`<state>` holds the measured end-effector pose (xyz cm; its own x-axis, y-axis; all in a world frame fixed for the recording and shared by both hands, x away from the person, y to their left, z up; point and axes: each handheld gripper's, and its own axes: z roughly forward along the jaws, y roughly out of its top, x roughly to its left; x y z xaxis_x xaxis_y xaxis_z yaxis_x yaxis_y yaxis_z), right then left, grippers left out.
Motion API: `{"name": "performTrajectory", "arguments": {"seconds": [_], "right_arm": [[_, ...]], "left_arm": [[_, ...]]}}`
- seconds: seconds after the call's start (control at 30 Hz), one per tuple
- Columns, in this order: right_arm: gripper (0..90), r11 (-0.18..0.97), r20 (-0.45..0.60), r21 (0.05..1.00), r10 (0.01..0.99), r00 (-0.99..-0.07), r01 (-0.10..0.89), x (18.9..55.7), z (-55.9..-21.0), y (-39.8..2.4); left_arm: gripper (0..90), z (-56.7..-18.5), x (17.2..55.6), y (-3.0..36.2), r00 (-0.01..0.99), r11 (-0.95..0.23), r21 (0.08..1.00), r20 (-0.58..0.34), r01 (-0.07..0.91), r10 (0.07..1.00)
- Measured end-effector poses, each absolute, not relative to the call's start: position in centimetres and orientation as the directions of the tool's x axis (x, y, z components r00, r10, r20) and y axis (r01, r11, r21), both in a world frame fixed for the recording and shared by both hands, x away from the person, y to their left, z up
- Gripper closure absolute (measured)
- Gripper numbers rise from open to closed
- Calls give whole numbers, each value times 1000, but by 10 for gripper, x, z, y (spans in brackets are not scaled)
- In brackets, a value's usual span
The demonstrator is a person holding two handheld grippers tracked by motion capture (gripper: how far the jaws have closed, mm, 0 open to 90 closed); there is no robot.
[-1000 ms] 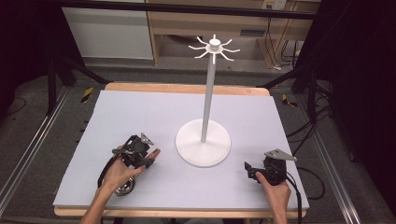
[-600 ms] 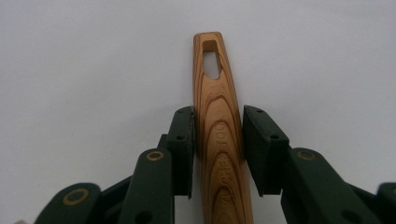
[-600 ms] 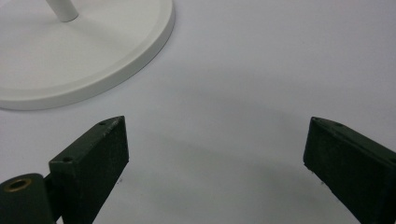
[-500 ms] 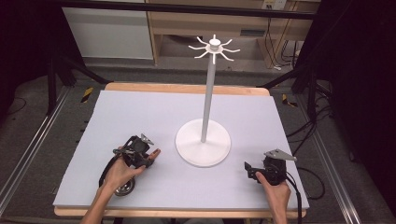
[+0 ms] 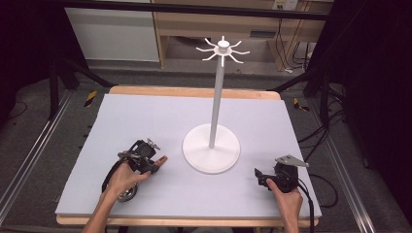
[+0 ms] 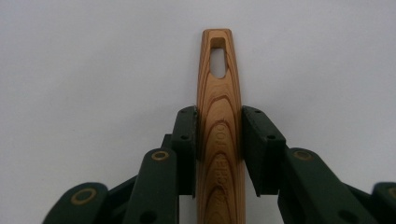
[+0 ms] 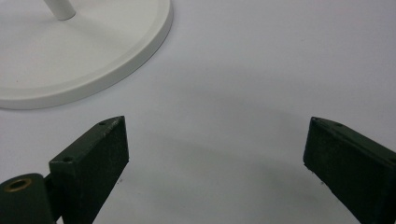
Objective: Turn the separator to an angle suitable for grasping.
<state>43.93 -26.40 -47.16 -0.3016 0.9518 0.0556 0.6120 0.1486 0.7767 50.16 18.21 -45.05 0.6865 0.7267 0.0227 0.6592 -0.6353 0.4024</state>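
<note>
My left gripper (image 6: 218,140) has just been closing, and its 2 black jaws now pinch a wooden handle (image 6: 218,107) from both sides, pads pressed flat against the grain. The handle runs straight away from me between the jaws, tapering toward a rounded tip with a slotted hanging hole near the end; letters are burned into the wood lower down, too blurred to read. In the high view my left hand (image 5: 127,175) lies on the grey table mat (image 5: 145,116) with that gripper (image 5: 145,156) low over it, the handle's tip poking out toward the white stand (image 5: 212,145). The stand's round base sits mid-table, its pole upright, with thin hooks fanning from the top. My right gripper (image 7: 215,158) rests near the mat's right edge, its jaws spread wide over bare mat with nothing between them, the stand's base (image 7: 93,60) just beyond
</note>
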Motion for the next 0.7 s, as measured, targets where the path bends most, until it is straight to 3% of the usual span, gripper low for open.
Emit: {"name": "performTrajectory", "arguments": {"seconds": [0.43,0.7], "right_arm": [[73,149,58,774,951,-304,615,440,-472,-264],[73,155,54,772,950,-306,617,440,-472,-264]], "left_arm": [[671,-450,503,182,685,-635,393,17,665,728],[673,-451,500,187,684,-619,432,7,656,730]]}}
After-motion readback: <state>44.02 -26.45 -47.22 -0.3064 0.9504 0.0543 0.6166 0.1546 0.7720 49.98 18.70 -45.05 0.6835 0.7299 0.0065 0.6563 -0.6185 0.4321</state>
